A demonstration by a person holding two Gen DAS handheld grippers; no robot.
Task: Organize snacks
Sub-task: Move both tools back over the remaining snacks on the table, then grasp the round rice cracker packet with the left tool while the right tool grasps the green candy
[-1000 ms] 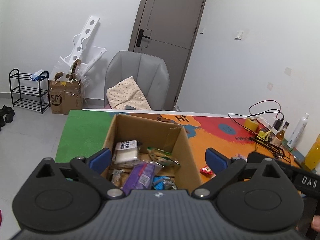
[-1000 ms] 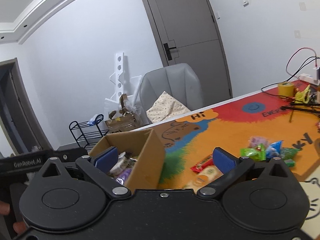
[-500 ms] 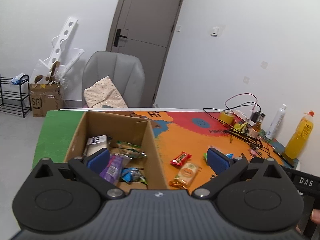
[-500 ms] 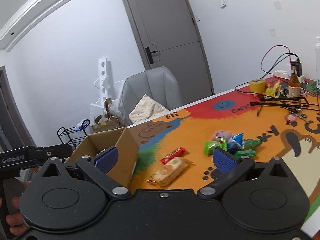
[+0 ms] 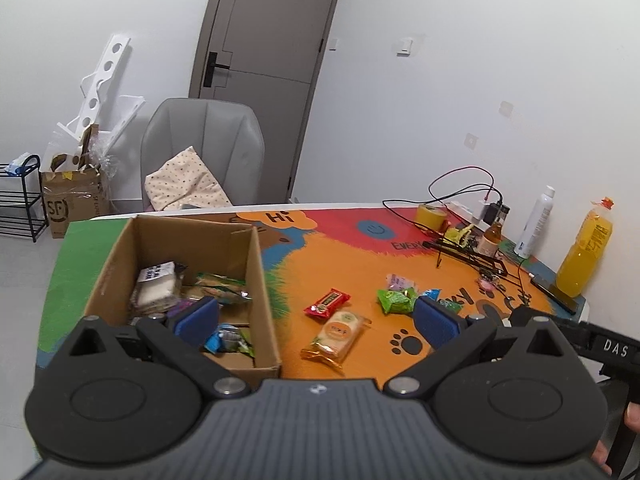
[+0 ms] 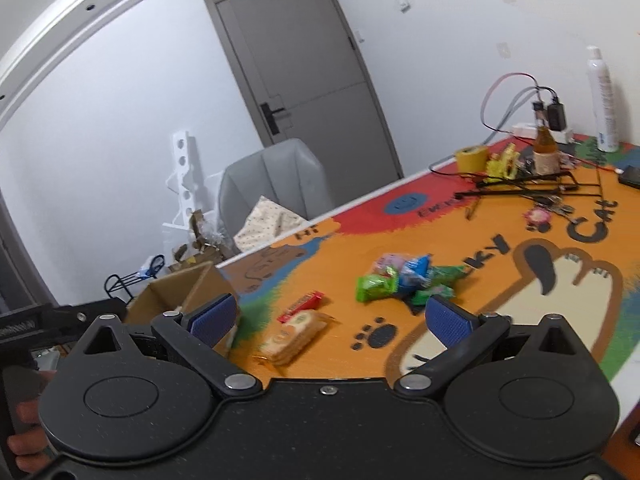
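While the left gripper (image 5: 316, 318) hangs above the table with its blue-padded fingers spread wide and nothing between them, a cardboard box (image 5: 262, 280) stands open on the green end of the colourful table mat (image 5: 360, 256). Inside the box lie several wrapped snacks: a pale white packet (image 5: 154, 288) toward the far left, a green-printed packet (image 5: 220, 284) beside it, a purple wrapper partly hidden behind the left finger, and a small blue one (image 5: 226, 338) near the front wall.

Outside the box, on the orange part of the mat, rest a red bar (image 5: 327, 302) and, touching it, a biscuit pack (image 5: 338, 334) in clear wrap. Further right sits a loose cluster of green and blue packets (image 6: 404, 280), with a pink one at its far edge.

Seen from its own camera, the right gripper (image 6: 330, 318) also has its fingers wide apart and empty, hovering near the biscuit pack (image 6: 294, 334).
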